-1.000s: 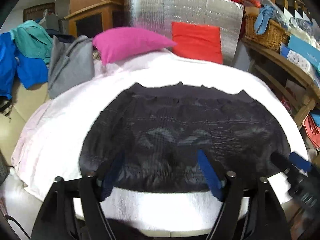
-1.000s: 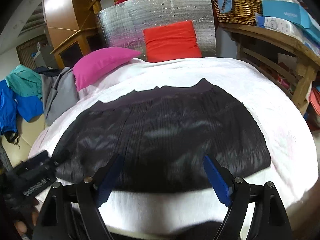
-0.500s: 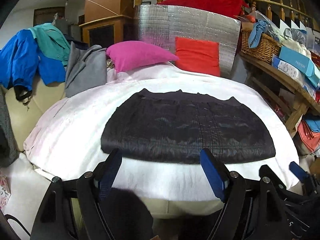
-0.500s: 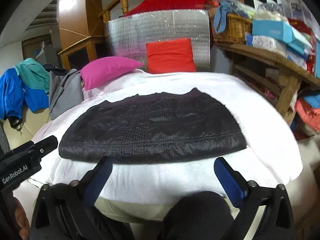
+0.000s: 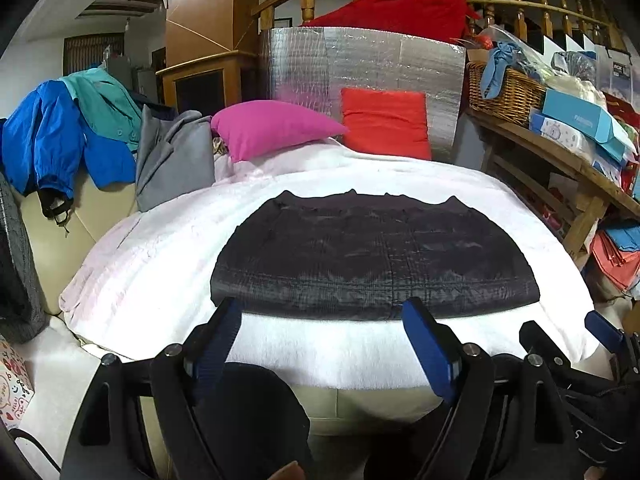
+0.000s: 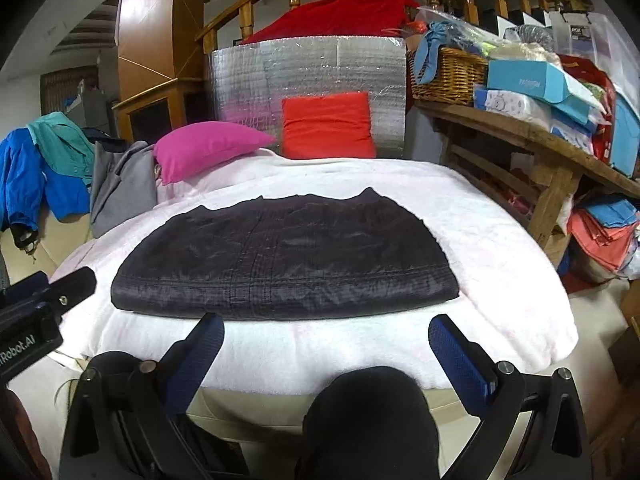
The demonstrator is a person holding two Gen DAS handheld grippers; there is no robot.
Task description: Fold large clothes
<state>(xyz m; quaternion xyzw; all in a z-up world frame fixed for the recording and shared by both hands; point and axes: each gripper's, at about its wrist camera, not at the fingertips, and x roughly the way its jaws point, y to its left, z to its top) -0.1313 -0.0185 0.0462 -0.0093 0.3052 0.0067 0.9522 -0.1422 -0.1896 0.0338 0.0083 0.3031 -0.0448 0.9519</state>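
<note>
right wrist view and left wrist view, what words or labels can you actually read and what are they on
"iRobot.AI": white print on the black body of the left hand-held gripper, first letters cut off by the frame edge.
Pale lettering on the blue box on the wooden shelf: too small to read.
Label on the dark box: blurred, unreadable.
Red scribbled print on the white item at the left edge: not legible.

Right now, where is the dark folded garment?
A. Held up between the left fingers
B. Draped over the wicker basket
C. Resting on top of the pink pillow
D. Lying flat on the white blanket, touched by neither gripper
D: the dark folded garment lies flat on the white blanket, and both the left gripper and the right gripper sit short of its near edge with nothing between their fingers.
</note>
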